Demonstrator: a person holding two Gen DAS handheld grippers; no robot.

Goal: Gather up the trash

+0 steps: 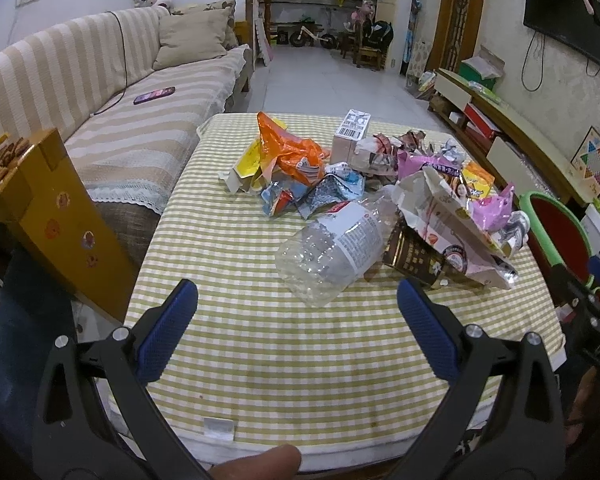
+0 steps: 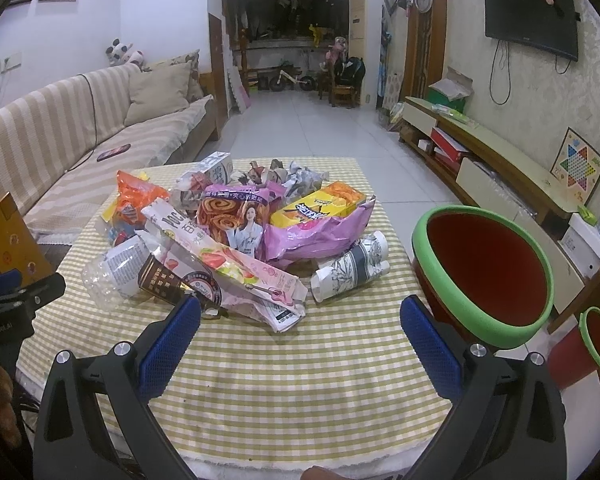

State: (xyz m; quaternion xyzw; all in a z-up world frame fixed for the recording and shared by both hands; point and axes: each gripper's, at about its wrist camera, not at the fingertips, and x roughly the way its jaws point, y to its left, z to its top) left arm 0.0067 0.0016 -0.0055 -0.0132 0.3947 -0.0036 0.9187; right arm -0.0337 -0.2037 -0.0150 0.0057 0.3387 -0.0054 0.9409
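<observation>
Both grippers hover low over the near edge of a green-checked tabletop (image 1: 260, 344), and both have their jaws wide apart with nothing between them. The left gripper (image 1: 298, 300) sits at the bottom centre of its frame, the right gripper (image 2: 300, 314) likewise in its own.

The trash is heaped in the middle of the tabletop, beyond both grippers. In the left wrist view a crushed clear bottle (image 1: 332, 248) lies closest, just above the gap between the jaws, touching a dark brown carton (image 1: 414, 258) to its right. An orange bag (image 1: 290, 152) lies at the far left of the heap, a small box (image 1: 350, 132) stands behind it.

In the right wrist view a pink wrapper (image 2: 236, 268) lies nearest, a purple bag (image 2: 300, 236) and a yellow box (image 2: 320, 206) behind it, and a rolled paper cup (image 2: 350, 268) to the right. A red bin (image 2: 484, 268) with a green rim stands at centre right, beside the tabletop's right edge.
</observation>
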